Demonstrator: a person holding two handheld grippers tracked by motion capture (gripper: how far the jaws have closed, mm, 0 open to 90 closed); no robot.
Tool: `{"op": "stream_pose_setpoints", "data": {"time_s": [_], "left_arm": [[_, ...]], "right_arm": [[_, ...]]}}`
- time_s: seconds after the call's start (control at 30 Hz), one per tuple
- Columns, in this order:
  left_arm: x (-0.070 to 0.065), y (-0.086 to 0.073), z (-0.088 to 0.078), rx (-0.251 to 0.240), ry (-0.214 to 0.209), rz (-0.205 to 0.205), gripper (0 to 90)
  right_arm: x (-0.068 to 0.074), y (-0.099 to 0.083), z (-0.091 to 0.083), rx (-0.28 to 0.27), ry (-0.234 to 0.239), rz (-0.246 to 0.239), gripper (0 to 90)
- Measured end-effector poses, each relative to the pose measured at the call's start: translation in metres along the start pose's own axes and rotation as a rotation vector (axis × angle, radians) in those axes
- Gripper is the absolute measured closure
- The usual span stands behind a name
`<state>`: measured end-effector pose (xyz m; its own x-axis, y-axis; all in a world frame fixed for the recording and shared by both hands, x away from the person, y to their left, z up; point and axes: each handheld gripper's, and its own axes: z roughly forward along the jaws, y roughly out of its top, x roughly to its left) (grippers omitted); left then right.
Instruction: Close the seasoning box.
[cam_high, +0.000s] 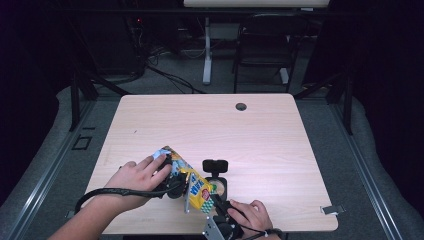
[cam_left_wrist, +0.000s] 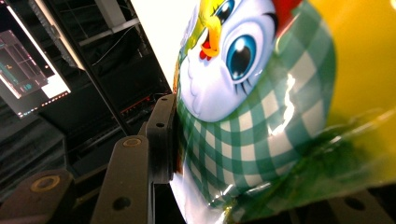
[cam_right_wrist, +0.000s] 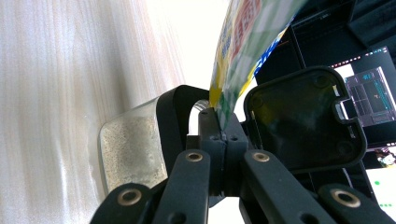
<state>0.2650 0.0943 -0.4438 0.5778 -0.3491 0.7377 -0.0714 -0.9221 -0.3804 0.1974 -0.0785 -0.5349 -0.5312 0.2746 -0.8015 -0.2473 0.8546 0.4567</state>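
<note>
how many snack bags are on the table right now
1: the yellow snack bag near the table's front edge, held between the left gripper and right gripper, beside a clear container.

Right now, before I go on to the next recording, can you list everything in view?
Snack bag: one, yellow with green-and-white check and a cartoon bird, held above the table's near edge between both tongs.
Container: one, clear with black frame and black flip lid standing open, on the table just right of the bag.
Table: one, light wood, centre; dark round hole near its far edge.
Chair: one, black, on the floor beyond the table.
Monitor: one, lit, off to the side.
Left tongs: black, shut on the bag's body.
Right tongs: black, shut on the bag's edge.
Left hand, right hand: at the near edge.
</note>
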Motion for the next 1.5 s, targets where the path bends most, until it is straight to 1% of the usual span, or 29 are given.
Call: {"op": "stream_pose_setpoints", "data": {"time_s": [0.2, 0.63, 1.27, 1.33, 1.5], "left_arm": [[0.0007, 0.0003, -0.0005, 0.003, -0.002, 0.004, 57.8], [0.0039, 0.0023, -0.0030, 0.007, 0.006, 0.030, 57.9], [0.0053, 0.0031, -0.0046, 0.010, 0.001, 0.037, 58.3], [0.0056, 0.0037, -0.0051, 0.013, 0.007, 0.046, 58.4], [0.0059, 0.0049, -0.0062, 0.014, 0.011, 0.052, 58.4]], "right_arm": [[0.0001, -0.0003, 0.0007, -0.001, 0.002, 0.003, 90.0], [0.0000, -0.0021, 0.0026, 0.008, 0.006, 0.009, 90.0], [0.0002, -0.0028, 0.0032, 0.014, 0.007, 0.011, 90.0], [0.0002, -0.0026, 0.0030, 0.018, 0.006, 0.007, 90.0], [0.0006, -0.0029, 0.0032, 0.016, 0.009, 0.008, 90.0]]}}
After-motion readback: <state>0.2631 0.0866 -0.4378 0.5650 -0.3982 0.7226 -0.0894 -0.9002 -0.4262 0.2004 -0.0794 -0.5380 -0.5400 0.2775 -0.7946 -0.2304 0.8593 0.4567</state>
